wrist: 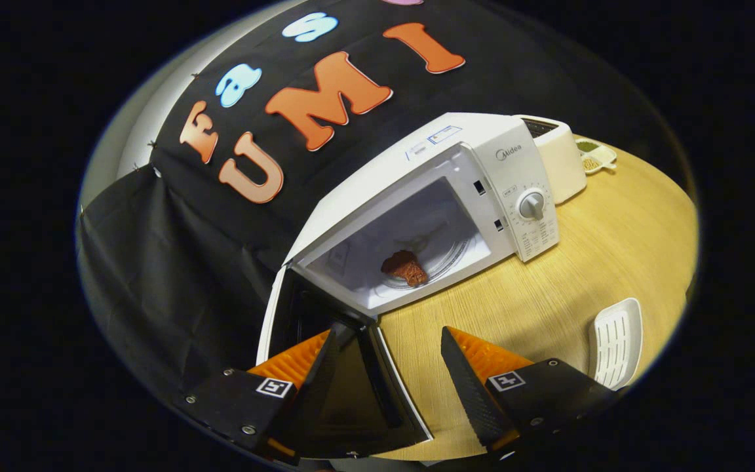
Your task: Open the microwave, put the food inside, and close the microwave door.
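Note:
A white microwave [482,164] stands on the wooden table [580,275] with its door [345,380] swung fully open toward me. A brown piece of food [405,267] lies on the glass turntable [443,259] inside the lit cavity. My gripper [387,337] is open, well back from the cavity. The outer edge of the open door lies between my fingers; the left finger [315,357] is over the door's dark window, the right finger [466,367] over the table beside it. Neither finger presses on the door.
A white slotted tray [617,351] lies on the table to the right of my right finger. Behind the microwave stand a white toaster [558,157] and a small dish [595,156] with green and tan contents. Black cloth hangs behind and to the left.

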`<move>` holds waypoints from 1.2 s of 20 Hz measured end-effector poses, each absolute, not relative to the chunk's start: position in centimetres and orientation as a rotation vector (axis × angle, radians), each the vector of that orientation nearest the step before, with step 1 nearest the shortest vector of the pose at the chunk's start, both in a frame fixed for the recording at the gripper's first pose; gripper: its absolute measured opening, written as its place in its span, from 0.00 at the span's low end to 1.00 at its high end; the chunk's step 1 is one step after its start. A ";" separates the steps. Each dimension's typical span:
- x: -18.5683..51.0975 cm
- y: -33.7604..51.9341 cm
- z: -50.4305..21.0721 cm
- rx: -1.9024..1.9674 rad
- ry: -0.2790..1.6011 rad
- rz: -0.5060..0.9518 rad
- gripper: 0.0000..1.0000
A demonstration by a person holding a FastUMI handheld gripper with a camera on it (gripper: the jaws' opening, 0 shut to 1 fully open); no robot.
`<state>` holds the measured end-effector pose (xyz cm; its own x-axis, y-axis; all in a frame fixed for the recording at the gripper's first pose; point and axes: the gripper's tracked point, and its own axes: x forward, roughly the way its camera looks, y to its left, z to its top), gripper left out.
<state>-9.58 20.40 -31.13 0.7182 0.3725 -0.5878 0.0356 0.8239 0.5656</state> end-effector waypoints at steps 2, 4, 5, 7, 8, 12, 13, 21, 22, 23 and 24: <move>-10.9 20.8 -29.3 0.557 0.741 0.212 0.93; -11.9 21.3 -27.5 0.523 0.729 0.222 0.93; -12.3 21.5 -26.6 0.503 0.725 0.227 0.93; -13.5 22.4 -25.2 0.470 0.726 0.241 0.93; -14.1 23.2 -24.3 0.464 0.725 0.261 0.93; -16.3 27.4 -21.2 0.411 0.705 0.373 0.93; -16.9 28.6 -20.9 0.391 0.711 0.402 0.93; -19.9 36.1 -21.4 0.308 0.722 0.573 0.93; -20.1 36.8 -22.0 0.288 0.723 0.594 0.93; -20.5 37.3 -23.0 0.269 0.741 0.603 0.93; -20.9 37.8 -23.9 0.265 0.767 0.615 0.93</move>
<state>-20.92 37.81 -23.90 0.5569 0.6076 -0.5663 -0.4211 0.7943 0.4380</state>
